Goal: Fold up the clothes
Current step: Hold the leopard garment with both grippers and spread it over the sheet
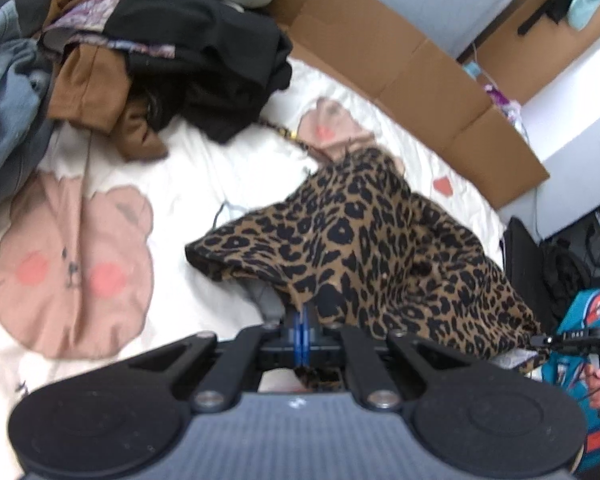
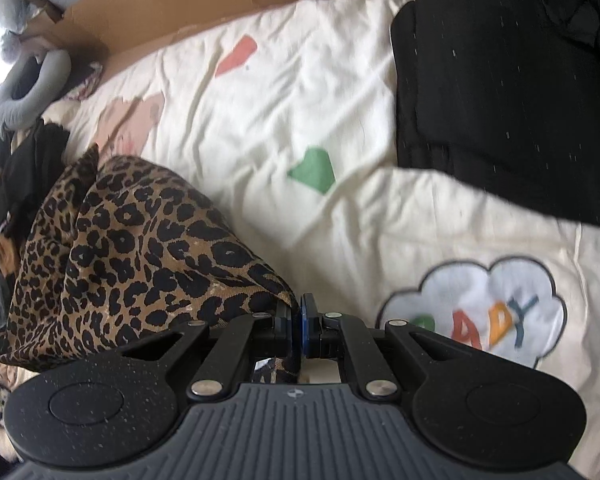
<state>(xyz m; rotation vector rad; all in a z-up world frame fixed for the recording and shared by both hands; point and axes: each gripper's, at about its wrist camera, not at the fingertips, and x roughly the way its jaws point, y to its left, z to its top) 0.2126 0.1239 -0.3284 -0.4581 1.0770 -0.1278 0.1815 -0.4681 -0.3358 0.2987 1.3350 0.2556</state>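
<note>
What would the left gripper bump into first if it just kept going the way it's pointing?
Probably only the leopard-print garment that the left gripper already pinches in its jaws; the cloth bunches right ahead. Beyond it lies the white bedcover, though depth is hard to judge.

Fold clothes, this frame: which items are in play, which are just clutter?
In play:
leopard-print garment, pinched by left gripper and right gripper
unfolded clothes pile
folded black garment

Clutter:
cardboard box
grey neck pillow
bedspread
</note>
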